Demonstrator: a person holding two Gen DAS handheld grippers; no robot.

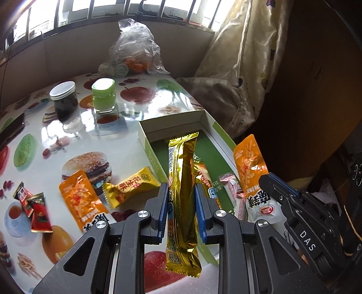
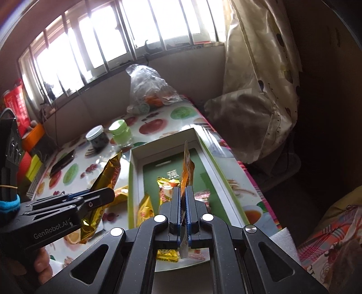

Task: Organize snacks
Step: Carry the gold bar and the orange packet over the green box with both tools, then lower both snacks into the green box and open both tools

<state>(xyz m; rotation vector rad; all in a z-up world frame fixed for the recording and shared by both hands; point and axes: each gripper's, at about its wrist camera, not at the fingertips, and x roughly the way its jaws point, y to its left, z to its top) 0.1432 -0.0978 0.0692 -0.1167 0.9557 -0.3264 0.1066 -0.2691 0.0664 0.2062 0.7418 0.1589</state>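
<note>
The left gripper [image 1: 181, 194], black with blue pads, has its jaws clamped on a long gold foil snack bar [image 1: 182, 194] with a crimped, zigzag-cut end and a printed strip down its left edge; the bar hangs lengthwise between the pads above the near end of the box. Just right of it the right gripper [image 2: 182, 192] has its jaws pressed together on a flat orange-and-white snack sachet [image 1: 250, 167], which stands up edge-on from the pads over the box's right side. Under both sits the shallow open cardboard box with white walls and a green printed floor [image 1: 176, 123], on the right part of the desk; several wrapped snacks already lie on its floor, among them a small gold packet [image 2: 166, 181] and a pale pink one [image 1: 230, 183]. On the glossy, fruit-and-burger-printed desk [image 1: 126, 144], left of the box, lie a gold twist-end candy with red characters [image 1: 131, 185], a second orange sachet [image 1: 81, 199] and 2 small red packets [image 1: 34, 207]. Farther back stand a dark-filled glass jar with a white lid [image 1: 64, 99] and a clear jar with a pale green lid [image 1: 104, 95], side by side. Behind them a crumpled clear plastic bag holding orange fruit [image 1: 133, 52] rests against the wall under the barred window [image 1: 108, 9].
</note>
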